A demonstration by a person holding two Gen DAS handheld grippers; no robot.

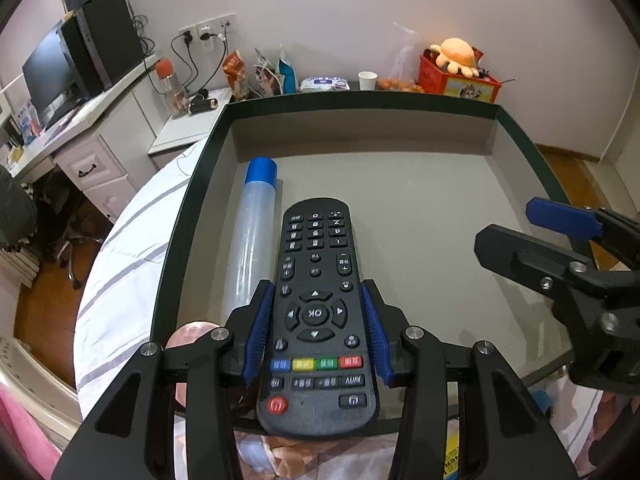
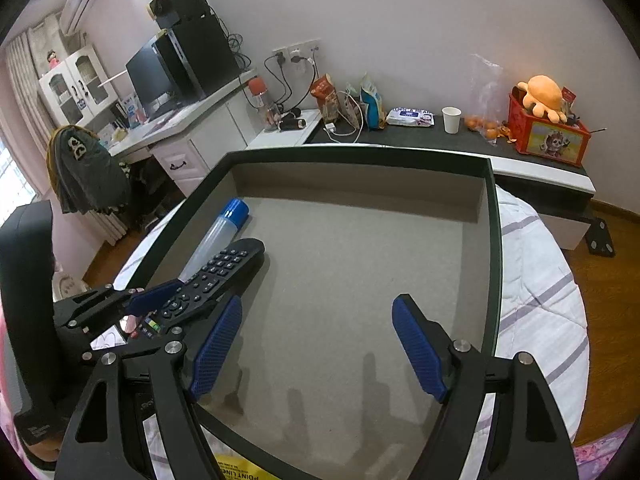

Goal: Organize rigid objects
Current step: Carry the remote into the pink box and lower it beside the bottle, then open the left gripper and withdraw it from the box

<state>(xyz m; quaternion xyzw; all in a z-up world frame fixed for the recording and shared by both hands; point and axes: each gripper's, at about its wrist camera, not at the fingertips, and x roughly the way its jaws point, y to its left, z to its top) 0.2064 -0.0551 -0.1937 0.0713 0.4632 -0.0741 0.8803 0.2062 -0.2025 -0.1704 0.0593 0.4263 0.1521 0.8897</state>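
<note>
Bed (image 2: pixel 536 280): white cover with grey stripes, bearing the tray. Tray (image 1: pixel 360 98): large, square, dark rim, grey floor, mostly bare. Desk (image 2: pixel 192 120): white, far left, with a dark monitor (image 2: pixel 150 76). Shelf (image 2: pixel 440 138): dark, along the wall behind the tray, holding a red box (image 2: pixel 548 138) topped by an orange plush (image 2: pixel 540 94), a paper cup (image 2: pixel 451 119) and snack bags. Remote (image 1: pixel 318 316): black, buttons up, lying lengthwise in the tray's left part, near end over the front rim. Tube (image 1: pixel 254 236): clear with blue cap, flat in the tray, just beside the remote's left edge. Left gripper (image 1: pixel 318 328): blue pads clamped against both long sides of the remote. Right gripper (image 2: pixel 316 344): jaws spread wide, nothing between them, over the tray's bare floor, right of the remote.
</note>
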